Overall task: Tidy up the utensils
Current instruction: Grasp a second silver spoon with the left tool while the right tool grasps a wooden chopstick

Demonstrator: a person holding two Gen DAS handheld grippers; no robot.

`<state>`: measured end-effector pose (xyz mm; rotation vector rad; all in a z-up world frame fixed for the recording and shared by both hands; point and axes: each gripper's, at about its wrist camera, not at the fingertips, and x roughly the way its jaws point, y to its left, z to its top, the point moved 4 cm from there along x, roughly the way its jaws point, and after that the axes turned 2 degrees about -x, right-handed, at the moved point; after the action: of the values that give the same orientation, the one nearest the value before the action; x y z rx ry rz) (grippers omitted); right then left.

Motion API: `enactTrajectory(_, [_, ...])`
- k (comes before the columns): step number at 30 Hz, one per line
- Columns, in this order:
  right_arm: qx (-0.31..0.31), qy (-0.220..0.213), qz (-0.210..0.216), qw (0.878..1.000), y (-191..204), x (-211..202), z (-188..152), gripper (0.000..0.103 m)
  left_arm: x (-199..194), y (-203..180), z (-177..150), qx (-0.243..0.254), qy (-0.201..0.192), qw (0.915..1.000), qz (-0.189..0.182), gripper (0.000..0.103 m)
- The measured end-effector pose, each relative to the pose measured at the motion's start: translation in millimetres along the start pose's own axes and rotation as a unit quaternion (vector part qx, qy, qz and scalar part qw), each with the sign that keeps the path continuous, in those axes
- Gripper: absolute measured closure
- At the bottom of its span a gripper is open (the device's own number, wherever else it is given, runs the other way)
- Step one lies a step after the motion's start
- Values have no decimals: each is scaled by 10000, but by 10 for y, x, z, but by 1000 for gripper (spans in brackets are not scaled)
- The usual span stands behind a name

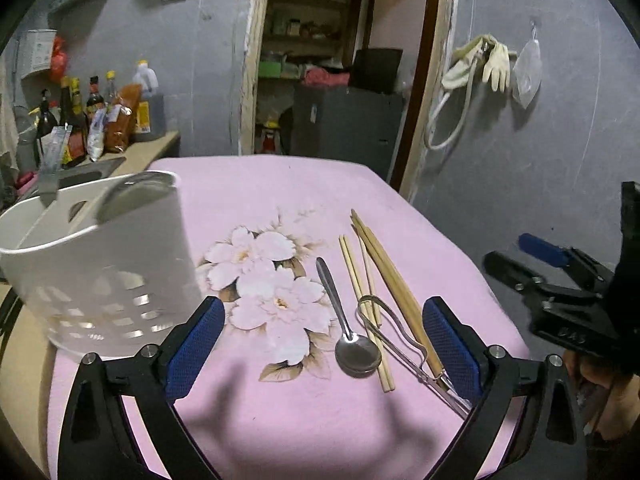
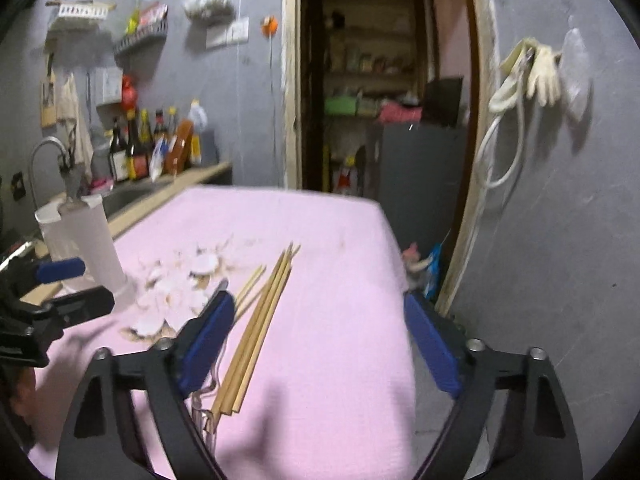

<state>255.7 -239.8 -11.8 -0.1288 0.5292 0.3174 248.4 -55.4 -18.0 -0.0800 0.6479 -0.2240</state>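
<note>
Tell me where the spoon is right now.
In the left wrist view, the spoon lies on the pink cloth, between the flower print and the chopsticks.

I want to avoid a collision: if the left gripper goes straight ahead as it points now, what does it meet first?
Probably the spoon lying on the pink cloth, between the open left gripper fingers; depth is uncertain.

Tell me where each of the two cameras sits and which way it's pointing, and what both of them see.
Left wrist: sits on the left gripper, looking forward over the pink cloth at the spoon, chopsticks and white holder; its open blue fingers show, and the right gripper at the right edge.
Right wrist: sits on the right gripper, further right, looking along the cloth toward the doorway; the left gripper shows at the left edge.
Shared: cloth, chopsticks, holder, doorway, hanging gloves.
</note>
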Motion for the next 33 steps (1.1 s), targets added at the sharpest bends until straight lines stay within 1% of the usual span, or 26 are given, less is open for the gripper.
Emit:
enactTrajectory(1, [-18, 77, 48, 10000, 4, 46, -12, 29, 51, -10, 9, 27, 72, 10000, -2, 14])
enactTrajectory(2, [-37, 171, 99, 9998, 10, 97, -22, 34, 101, -19, 16, 48, 163, 9999, -3, 21])
enactTrajectory(3, [-42, 301, 184, 9994, 14, 164, -39, 40, 142, -19, 14, 63, 238, 9997, -2, 25])
enactTrajectory(5, [-14, 449, 324, 9985, 26, 246, -57, 45, 283, -25, 16, 81, 474, 9988, -15, 38])
enactTrajectory(6, [-10, 529, 387, 9978, 35, 289, -69, 47, 331, -22, 13, 70, 557, 9984, -22, 41])
enactTrajectory(7, [-33, 604, 436, 9972, 45, 332, -82, 48, 416, -15, 15, 54, 700, 9975, -22, 47])
enactTrajectory(8, [-66, 676, 473, 9966, 55, 374, -95, 53, 464, -9, 13, 47, 782, 9969, -27, 53])
enactTrajectory(9, [-90, 736, 497, 9960, 74, 410, -96, 56, 531, -2, 15, 47, 881, 9961, -27, 56])
enactTrajectory(11, [-136, 906, 582, 9941, 100, 503, -108, 59, 668, 9, 20, 90, 1076, 9941, 38, 66])
enactTrajectory(13, [-189, 1043, 627, 9924, 125, 579, -116, 62, 795, 18, 15, 140, 1253, 9920, 22, 72])
enactTrajectory(17, [-237, 1271, 713, 9890, 154, 730, -117, 70, 1007, 93, -9, 55, 1564, 9877, -42, 83])
enactTrajectory(18, [-250, 1332, 722, 9881, 159, 763, -121, 72, 1053, 115, -15, 16, 1640, 9865, -48, 84])
enactTrajectory(21, [-300, 1429, 740, 9865, 175, 833, -121, 74, 1143, 181, -24, -77, 1760, 9843, -102, 86])
enactTrajectory(28, [-389, 1514, 771, 9847, 217, 961, -59, 76, 1241, 202, -8, -68, 1882, 9818, -240, 87])
enactTrajectory(33, [-456, 1680, 792, 9815, 255, 1097, -16, 76, 1315, 222, 52, -29, 2076, 9776, -356, 87])
